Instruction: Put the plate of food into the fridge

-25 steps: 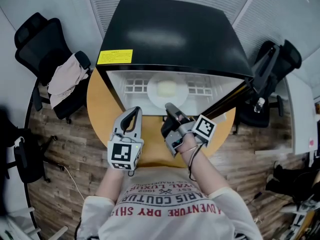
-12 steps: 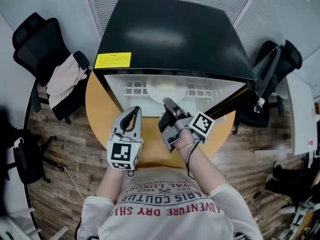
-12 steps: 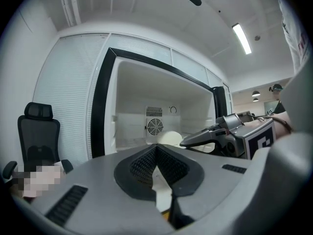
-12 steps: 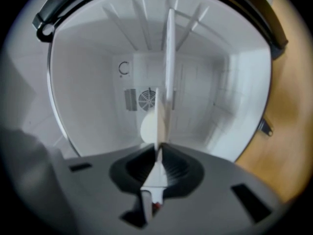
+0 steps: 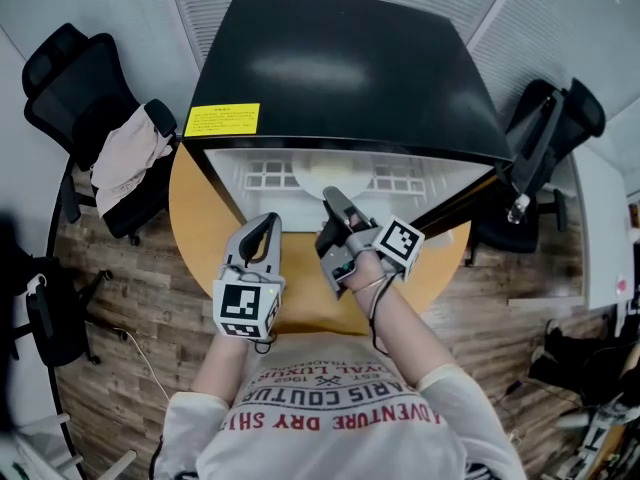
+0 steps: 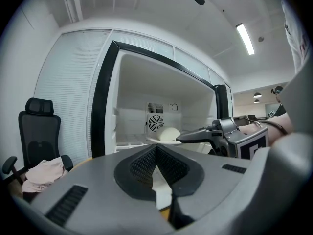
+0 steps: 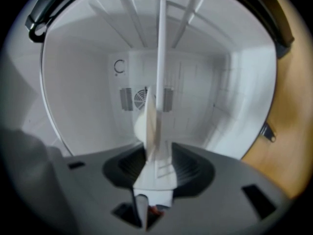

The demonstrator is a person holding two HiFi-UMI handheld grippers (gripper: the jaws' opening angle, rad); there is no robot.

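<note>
Fridge (image 5: 340, 68): black-topped, white inside, standing open on the round wooden desk (image 5: 195, 218), with its door (image 5: 458, 200) swung out to the person's right. Plate (image 5: 312, 172): white, already inside on the upper shelf, about the middle of the opening, carrying a pale rounded lump of food (image 5: 332, 171). Right gripper (image 5: 335, 198): at the fridge mouth, rolled on its side, tips at the plate's near rim. Its jaws are opening and stand wide. The rim is between them, but the pads look clear of it on both sides, so the plate seems to rest on the shelf alone. Left gripper (image 5: 268, 221): low over the desk in front of the fridge, jaws closed tip to tip, nothing in them. Judgement: placing is nearly done and the step in hand is the release. To do it well, let the jaws finish spreading before moving, then draw the right gripper straight back along the shelf line, level, so neither pad catches the rim and drags the plate forward or tips it. Whether the plate sits far enough in to clear the door cannot be told from here; check this before swinging the door shut.
</note>
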